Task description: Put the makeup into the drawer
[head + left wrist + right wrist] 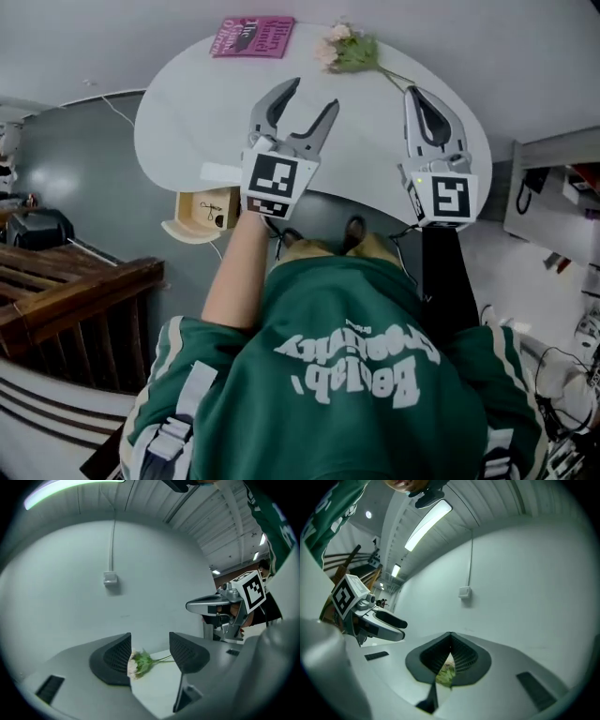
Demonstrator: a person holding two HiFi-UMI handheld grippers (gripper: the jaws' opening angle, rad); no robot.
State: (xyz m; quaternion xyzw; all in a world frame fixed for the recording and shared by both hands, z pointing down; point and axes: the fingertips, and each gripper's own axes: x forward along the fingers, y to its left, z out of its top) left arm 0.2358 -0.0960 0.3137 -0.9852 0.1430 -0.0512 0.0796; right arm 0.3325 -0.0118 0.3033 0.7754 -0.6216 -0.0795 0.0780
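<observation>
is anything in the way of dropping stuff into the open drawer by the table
Nothing visible blocks it. The wooden drawer stands pulled out under the left edge of the white table, its top uncovered. The left gripper hangs open over the tabletop beside it. A small dark item inside can't be identified.

- In the head view the drawer (pixel 201 214) shows only in part: the table (pixel 187 112) rim covers its far side and the left gripper's (pixel 312 94) cube its right end.
- The dark thing inside the drawer is too small to tell.
- In the right gripper view the flower (pixel 446 673) is a mere sliver under the meeting jaws.
- In the left gripper view one jaw hides the bloom's left edge.
</observation>
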